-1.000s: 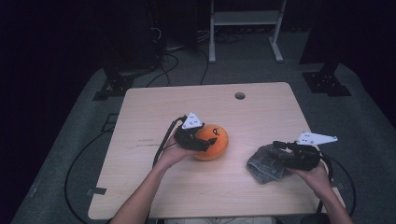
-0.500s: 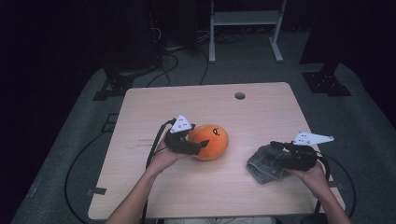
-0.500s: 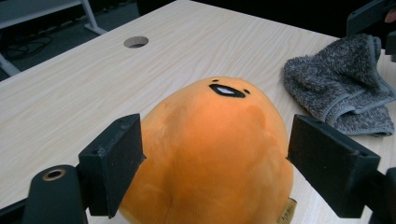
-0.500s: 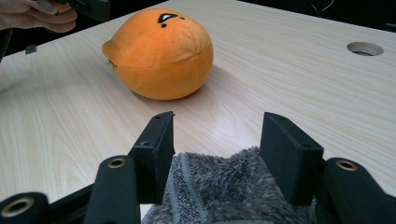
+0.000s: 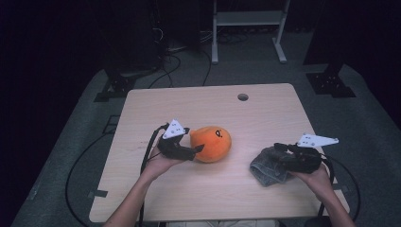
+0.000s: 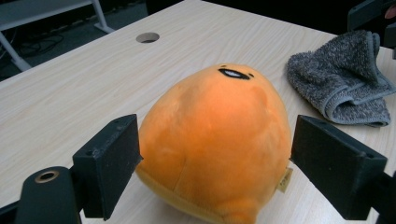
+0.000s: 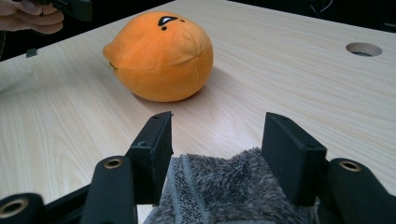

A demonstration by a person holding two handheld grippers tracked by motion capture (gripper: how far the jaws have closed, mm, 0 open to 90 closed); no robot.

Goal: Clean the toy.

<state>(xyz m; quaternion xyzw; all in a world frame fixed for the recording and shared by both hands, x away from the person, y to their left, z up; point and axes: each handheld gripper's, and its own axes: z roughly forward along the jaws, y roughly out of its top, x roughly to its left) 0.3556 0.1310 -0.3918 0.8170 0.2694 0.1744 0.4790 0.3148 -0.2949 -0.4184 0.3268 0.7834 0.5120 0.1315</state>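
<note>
An orange plush toy [image 5: 213, 143] with a small black face lies on the wooden table [image 5: 189, 109], left of centre. My left gripper [image 5: 195, 150] sits just to its left. In the left gripper view its jaws have just been opening and stand wide on either side of the plush [image 6: 215, 140] without pressing on it. A crumpled grey towel [image 5: 267, 168] lies at the right. My right gripper [image 5: 280, 155] hovers over its right part; its jaws have widened a little, and the towel [image 7: 224, 191] lies loose between them. The plush [image 7: 161, 56] rests beyond.
A round cable hole [image 5: 243, 97] pierces the table near its far edge. Behind the table, on the dark floor, stand a white frame [image 5: 246, 19], black stand bases [image 5: 331, 85] and loose cables [image 5: 175, 52]. Bare tabletop stretches between the plush and the towel.
My left gripper has drawn back to the left, off the plush, and its jaws have spread. The plush and towel stay put. The right hand has held still.
</note>
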